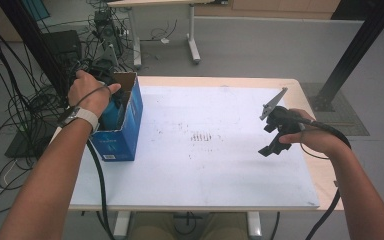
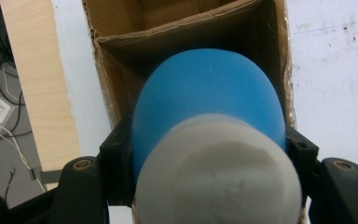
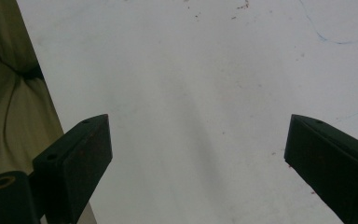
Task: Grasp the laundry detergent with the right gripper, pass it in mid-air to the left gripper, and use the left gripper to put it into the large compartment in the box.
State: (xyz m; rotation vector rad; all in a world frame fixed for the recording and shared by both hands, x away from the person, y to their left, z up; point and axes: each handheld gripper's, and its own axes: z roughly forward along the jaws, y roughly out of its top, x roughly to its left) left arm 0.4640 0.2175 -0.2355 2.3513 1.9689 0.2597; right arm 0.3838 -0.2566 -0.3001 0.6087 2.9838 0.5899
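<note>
A blue bottle with a white cap sits between the jaws of my left gripper, which is shut on it. The bottle hangs in the open top of a blue cardboard box at the table's left edge; its brown inner walls surround the bottle's far end. In the high view the person's left hand covers most of that gripper, and a bit of the blue bottle shows beneath it. My right gripper hovers over the right side of the white table, open, with nothing between its jaws.
Tangled cables and black equipment lie on the floor left of the table. Another table's legs stand behind, and a black frame post rises at the back right. The white top has faint marks at its middle.
</note>
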